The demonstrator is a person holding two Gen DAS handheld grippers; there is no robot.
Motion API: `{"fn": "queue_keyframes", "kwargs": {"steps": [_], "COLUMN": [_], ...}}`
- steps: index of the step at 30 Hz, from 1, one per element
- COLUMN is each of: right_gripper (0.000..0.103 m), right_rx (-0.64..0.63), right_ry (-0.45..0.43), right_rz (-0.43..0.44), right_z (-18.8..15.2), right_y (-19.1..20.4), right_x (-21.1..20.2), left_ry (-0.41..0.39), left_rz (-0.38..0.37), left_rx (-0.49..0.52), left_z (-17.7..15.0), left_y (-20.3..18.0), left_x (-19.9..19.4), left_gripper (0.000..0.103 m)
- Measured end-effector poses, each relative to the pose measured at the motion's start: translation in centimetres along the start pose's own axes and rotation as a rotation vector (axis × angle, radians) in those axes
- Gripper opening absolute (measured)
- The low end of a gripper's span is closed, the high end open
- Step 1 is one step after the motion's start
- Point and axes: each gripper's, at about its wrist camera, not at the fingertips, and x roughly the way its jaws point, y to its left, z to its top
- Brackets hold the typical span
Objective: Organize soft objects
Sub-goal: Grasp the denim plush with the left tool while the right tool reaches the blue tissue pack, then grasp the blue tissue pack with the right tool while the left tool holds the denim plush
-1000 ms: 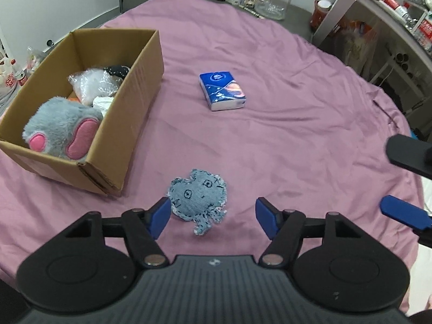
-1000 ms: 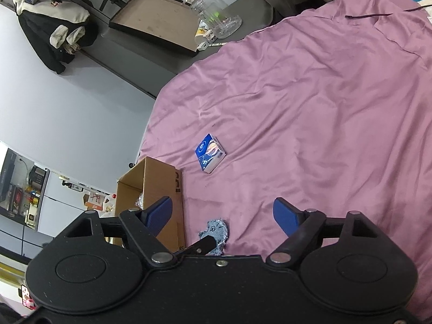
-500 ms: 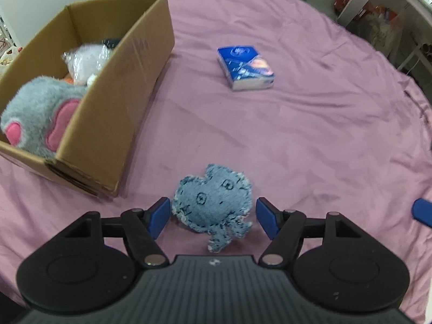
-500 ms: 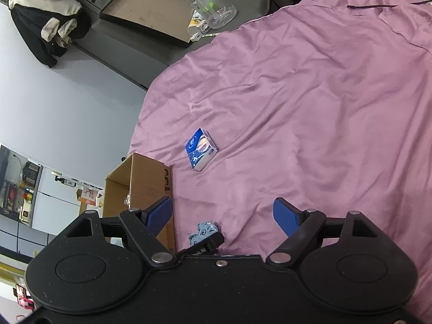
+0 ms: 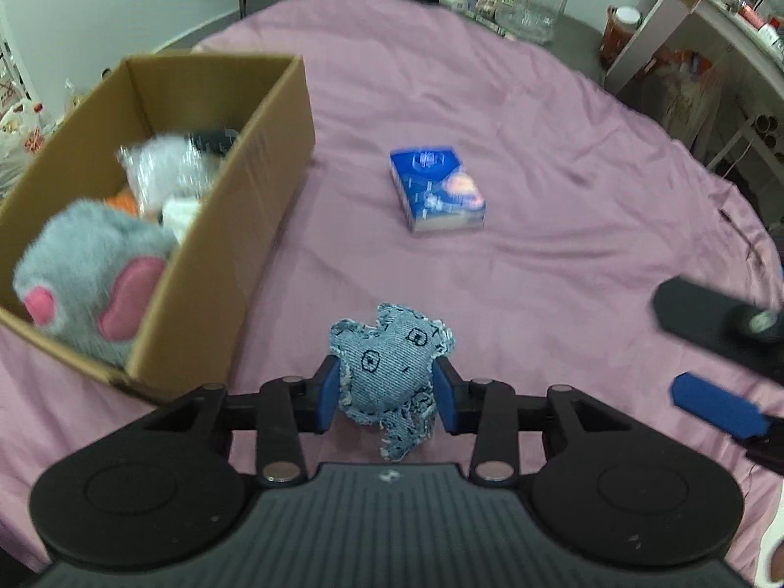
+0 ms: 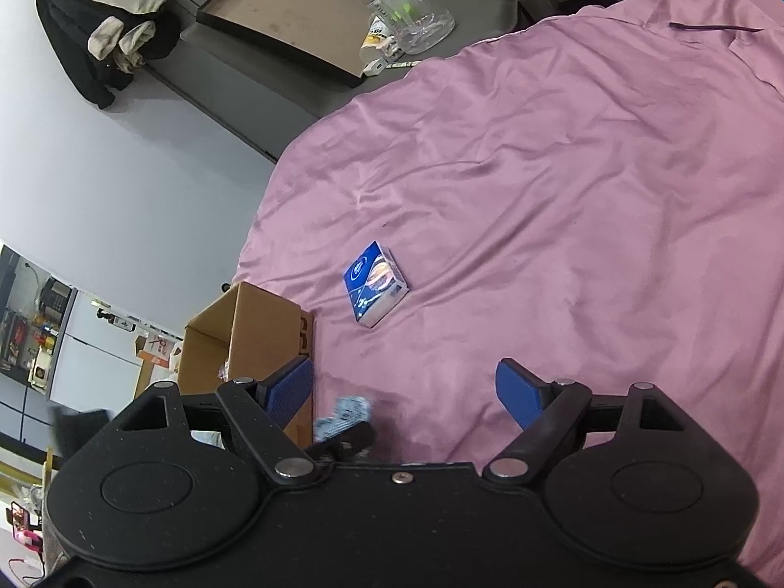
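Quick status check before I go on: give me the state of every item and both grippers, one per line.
left gripper: jaws just closed, shut on the denim toy
denim toy: pinched between the blue pads, crumpled
right gripper: open, nothing between its pads
cardboard box: open-topped, partly filled
grey plush: in the box's near end, bulging over the rim
tissue pack: lying flat on the purple sheet, untouched
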Motion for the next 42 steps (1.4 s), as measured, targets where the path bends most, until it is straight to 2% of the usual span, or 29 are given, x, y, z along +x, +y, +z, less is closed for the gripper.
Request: {"fn": "queue_keyframes", "kwargs": {"steps": [9, 13, 19, 22, 32, 36, 38, 42], "right_gripper": [0.082, 0.076, 0.065, 0.059, 0.053, 0.051, 0.047, 0.028], "right_rx": [-0.046, -0.035, 0.098, 0.182, 0.367, 0.373, 0.370, 0.376], "right_ry": [-0.031, -0.028, -0.051, -0.039, 0.011, 0.011, 0.017, 0.033], "right_rz": [0.003, 0.000, 0.031, 0.079, 0.154, 0.174, 0.182, 0.179], "right_z": [0.2, 0.4, 1.6, 2.0, 2.1, 2.4, 2.4, 2.4], "right_y": [1.3, 1.3, 0.1, -0.9, -3.7, -3.5, -3.4, -3.4], "right_x": [1.7, 3.2, 6.8, 8.8, 13.5, 14.5, 15.1, 16.1], "left_ry": [-0.084, -0.116, -0.133, -0.140, -0.132, -0.127, -0.122, -0.115], "left_rz": [-0.011, -0.007, -0.011, -0.009, -0.011, -0.011, -0.013, -0.013], "left_rx": [-0.004, -0.019, -0.040, -0.048, -0.059, -0.062, -0.065, -0.067], "left_z": [2.7, 3.7, 5.0, 5.9, 8.5, 9.2, 9.3, 9.6], "left_y": [0.9, 1.6, 2.4, 2.7, 3.5, 3.2, 3.1, 2.8], "left_x": [-2.7, -3.0, -2.7, -2.4, 0.1, 1.1, 1.5, 2.2], "left_gripper": [0.039, 0.039, 0.039, 0.039, 0.039, 0.039, 0.039, 0.039]}}
